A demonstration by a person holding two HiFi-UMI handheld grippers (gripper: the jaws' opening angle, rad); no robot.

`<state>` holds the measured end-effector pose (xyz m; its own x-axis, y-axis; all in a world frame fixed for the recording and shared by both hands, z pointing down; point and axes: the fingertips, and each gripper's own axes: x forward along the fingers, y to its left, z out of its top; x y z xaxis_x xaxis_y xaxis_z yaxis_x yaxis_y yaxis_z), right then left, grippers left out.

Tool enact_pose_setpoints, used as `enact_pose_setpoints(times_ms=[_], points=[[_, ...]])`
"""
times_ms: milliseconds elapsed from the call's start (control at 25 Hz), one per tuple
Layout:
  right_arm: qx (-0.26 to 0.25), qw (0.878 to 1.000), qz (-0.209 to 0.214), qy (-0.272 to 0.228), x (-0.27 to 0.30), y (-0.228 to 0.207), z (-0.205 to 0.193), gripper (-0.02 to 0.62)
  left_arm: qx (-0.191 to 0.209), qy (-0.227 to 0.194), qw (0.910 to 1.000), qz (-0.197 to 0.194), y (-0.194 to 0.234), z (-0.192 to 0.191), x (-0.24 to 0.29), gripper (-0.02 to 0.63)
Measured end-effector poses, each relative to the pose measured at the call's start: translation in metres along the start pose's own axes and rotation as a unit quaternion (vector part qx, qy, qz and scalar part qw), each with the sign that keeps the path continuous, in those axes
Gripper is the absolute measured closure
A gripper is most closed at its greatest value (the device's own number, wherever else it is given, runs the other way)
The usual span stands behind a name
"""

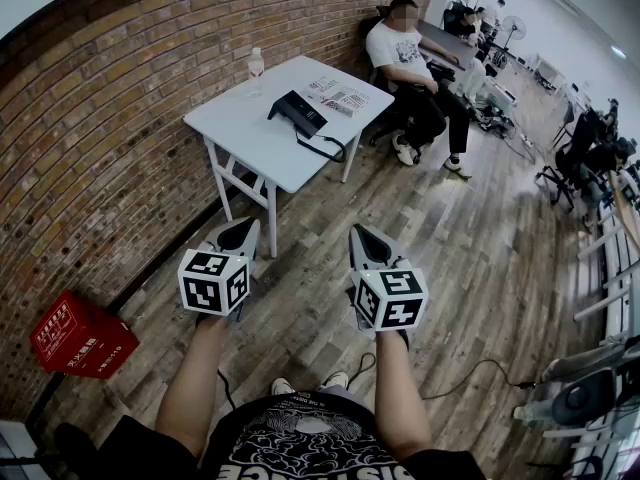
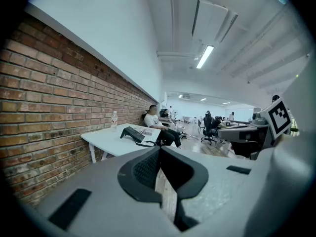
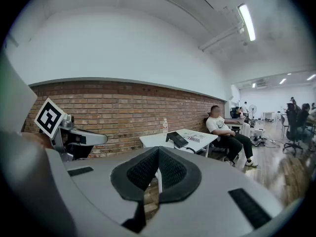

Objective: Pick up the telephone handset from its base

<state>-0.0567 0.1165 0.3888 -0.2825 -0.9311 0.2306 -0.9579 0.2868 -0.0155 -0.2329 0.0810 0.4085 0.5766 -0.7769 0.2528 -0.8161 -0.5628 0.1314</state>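
Progress on the task is nil, judging by how things lie. The telephone (image 1: 298, 111) sits on the far half of the white table (image 1: 245, 133) against the brick wall (image 1: 120, 98). It is all black and small in every view, and its handset appears to rest on the base. A dark cord (image 1: 325, 148) trails off the table's near-right edge. A water bottle (image 1: 256, 65) stands farther along the wall, and some papers (image 1: 338, 96) lie just right of the phone.

The left gripper (image 1: 240, 233) and right gripper (image 1: 365, 240) hover side by side over the wooden floor (image 1: 470, 258), well apart from the table. Each gripper's own view shows its jaws clenched together on nothing.

Everything is left to do: walk up to the table, spread one gripper's jaws, close them on the handset and lift it clear of the base.
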Motion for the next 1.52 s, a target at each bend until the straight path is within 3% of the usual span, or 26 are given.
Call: enact_pose_setpoints(times_ms=[680, 1000, 1520], points=[[-0.003, 1.000, 0.000, 0.003, 0.008, -0.009, -0.003, 0.596, -0.045, -0.015, 0.9981, -0.039, -0.002, 0.005, 0.029, 0.595], [0.006, 1.000, 0.009, -0.001, 0.044, -0.048, -0.001, 0.596, -0.066, -0.006, 0.9969, -0.041, 0.004, 0.007, 0.085, 0.568], [0.013, 0.998, 0.059, 0.007, 0.149, -0.138, 0.018, 0.595, -0.098, 0.000, 0.9952, -0.007, 0.024, 0.032, 0.207, 0.506]])
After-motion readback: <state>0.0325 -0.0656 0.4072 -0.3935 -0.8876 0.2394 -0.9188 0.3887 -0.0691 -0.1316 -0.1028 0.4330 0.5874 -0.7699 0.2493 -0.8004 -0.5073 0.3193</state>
